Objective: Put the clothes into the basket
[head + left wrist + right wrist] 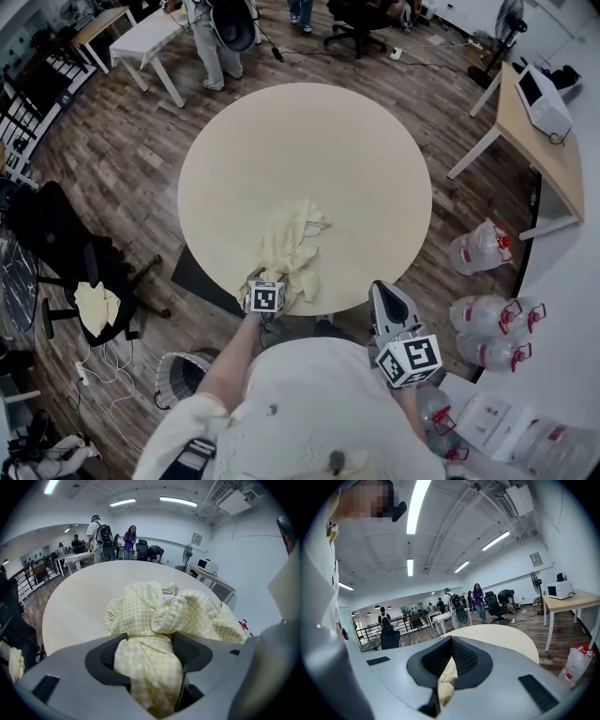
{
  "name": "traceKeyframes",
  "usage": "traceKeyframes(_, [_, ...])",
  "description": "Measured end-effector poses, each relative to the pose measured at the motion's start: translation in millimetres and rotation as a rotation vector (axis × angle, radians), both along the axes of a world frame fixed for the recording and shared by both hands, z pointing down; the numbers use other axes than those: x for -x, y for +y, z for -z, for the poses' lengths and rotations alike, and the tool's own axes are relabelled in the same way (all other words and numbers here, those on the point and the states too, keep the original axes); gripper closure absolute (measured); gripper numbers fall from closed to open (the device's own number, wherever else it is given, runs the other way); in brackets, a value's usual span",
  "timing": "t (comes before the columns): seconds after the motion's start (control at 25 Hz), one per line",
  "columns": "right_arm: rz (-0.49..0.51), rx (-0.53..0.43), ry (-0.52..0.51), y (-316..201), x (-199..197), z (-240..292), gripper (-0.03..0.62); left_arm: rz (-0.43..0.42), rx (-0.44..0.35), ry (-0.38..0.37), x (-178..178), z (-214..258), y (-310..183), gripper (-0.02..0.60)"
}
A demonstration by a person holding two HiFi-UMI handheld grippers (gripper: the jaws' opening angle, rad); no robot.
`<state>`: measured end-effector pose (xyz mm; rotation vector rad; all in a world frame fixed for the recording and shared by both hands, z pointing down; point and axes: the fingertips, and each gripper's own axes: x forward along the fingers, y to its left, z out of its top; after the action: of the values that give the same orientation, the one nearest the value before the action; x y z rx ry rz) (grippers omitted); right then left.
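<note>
A pale yellow checked cloth (291, 246) lies crumpled at the near edge of the round table (309, 141). My left gripper (269, 281) points down into the cloth's near end. In the left gripper view its jaws stand wide apart, and a thick fold of the cloth (150, 663) fills the gap of the left gripper (149, 641). My right gripper (383, 288) hovers just off the table's near edge, right of the cloth. The tips of the right gripper (451, 641) meet; a pale yellow scrap shows behind them, unclear what. A dark ribbed basket (183, 373) stands on the floor at my left.
A black chair (66, 253) to the left carries another yellow cloth (97, 305). Several water jugs (495, 323) stand on the floor at the right, beside a wooden desk (539, 141). People stand near a white table (150, 37) beyond the round table.
</note>
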<state>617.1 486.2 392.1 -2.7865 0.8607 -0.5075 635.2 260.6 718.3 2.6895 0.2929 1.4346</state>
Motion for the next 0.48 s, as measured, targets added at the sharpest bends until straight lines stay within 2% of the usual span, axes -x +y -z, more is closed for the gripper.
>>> traceKeyframes(0.24, [0.004,-0.001,-0.007,5.4,-2.6,-3.1,0.586,-0.008,-0.065,0.009,-2.4,-8.5,0.3,0.266])
traceKeyframes(0.48, [0.038,0.003,-0.011,3.3,-5.5,-4.1,0.586,-0.031,-0.079,-0.041,-1.8,-10.1,2.4,0.327])
